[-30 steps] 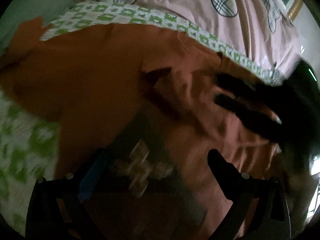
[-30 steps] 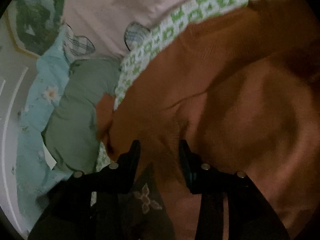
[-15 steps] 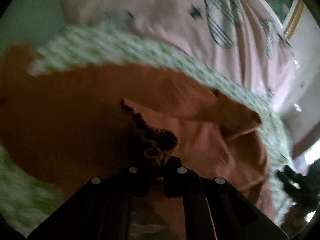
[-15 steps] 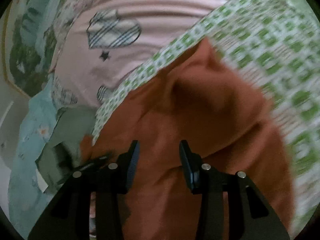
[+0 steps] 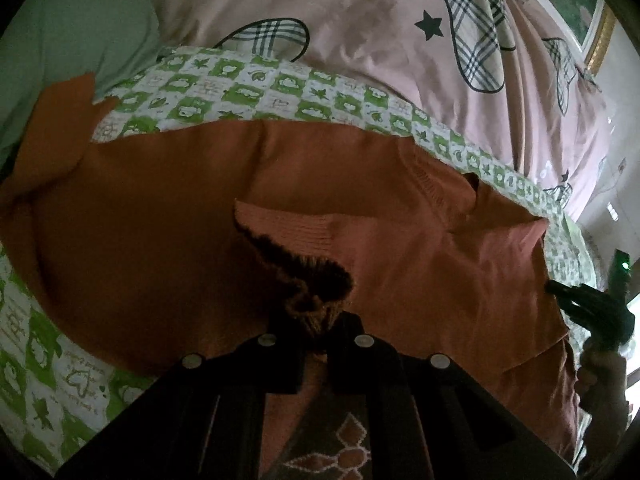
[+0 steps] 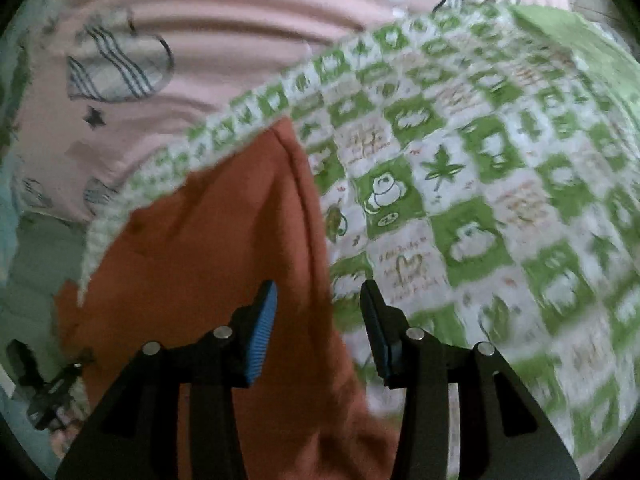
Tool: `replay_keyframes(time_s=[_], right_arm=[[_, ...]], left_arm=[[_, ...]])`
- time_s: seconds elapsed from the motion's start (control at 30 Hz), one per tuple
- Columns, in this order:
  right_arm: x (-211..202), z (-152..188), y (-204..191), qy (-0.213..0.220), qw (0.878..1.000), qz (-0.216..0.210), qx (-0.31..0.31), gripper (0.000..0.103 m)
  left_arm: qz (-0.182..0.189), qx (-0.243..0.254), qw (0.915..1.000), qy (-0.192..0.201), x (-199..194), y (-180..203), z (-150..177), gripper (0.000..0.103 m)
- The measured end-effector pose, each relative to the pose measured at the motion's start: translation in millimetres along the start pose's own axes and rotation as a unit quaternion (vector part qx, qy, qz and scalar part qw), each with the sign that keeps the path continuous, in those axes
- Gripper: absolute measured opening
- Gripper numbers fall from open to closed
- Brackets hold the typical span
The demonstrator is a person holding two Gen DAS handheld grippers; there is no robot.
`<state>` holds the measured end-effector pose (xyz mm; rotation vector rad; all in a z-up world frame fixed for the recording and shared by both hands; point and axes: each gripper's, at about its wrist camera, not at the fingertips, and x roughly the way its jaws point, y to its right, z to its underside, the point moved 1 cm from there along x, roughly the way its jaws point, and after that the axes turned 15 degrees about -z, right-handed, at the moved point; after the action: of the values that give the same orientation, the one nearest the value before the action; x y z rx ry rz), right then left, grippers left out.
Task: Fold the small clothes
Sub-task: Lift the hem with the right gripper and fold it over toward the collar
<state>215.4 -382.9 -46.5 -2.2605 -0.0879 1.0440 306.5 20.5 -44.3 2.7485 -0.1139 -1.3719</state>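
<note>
The orange sweater (image 5: 160, 216) is spread on the green-checked blanket (image 5: 280, 92). Its ribbed cuff (image 5: 310, 304) is pinched by the left gripper (image 5: 318, 328). The right gripper (image 6: 318, 320) is held parted, empty, over the sweater's edge.

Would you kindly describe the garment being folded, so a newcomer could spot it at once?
On the bed, find the green-and-white checked quilt below the pink sheet. The sweater lies on that quilt, its ribbed edge pinched in the left gripper. It is the only rust-orange knit there.
</note>
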Motion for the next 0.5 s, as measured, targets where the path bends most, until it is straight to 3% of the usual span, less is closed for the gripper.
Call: replay_keyframes(time_s=[0.07, 0.1, 0.23, 0.33, 0.43, 0.5], right_arm=[[7, -1, -3, -0.012, 1.0, -0.004, -0.022, 0.039], [4, -3, -6, -0.014, 0.999, -0.007, -0.034, 0.01], [-25, -8, 5, 0.03, 0.999, -0.017, -0.003, 0.01], [-12, -3, 14, 0.006, 1.0, 0.006, 0.008, 0.012], [-29, 3, -5, 0.036, 0.996, 0.075, -0.012, 0.018], [-44, 8, -30, 0.075, 0.994, 0.061, -0.044, 0.023]], left_arm=[[0.002, 0.005, 1.0, 0.005, -3, 3, -1, 0.007], [0.004, 0.007, 0.9999, 0.008, -5, 5, -2, 0.007], [0.027, 0.02, 0.9993, 0.018, -7, 18, -4, 0.007], [0.011, 0.03, 0.9995, 0.004, 4, 24, 1, 0.007], [0.013, 0.026, 0.9996, -0.001, 6, 19, 5, 0.007], [0.016, 0.024, 0.9996, -0.002, 6, 18, 6, 0.007]])
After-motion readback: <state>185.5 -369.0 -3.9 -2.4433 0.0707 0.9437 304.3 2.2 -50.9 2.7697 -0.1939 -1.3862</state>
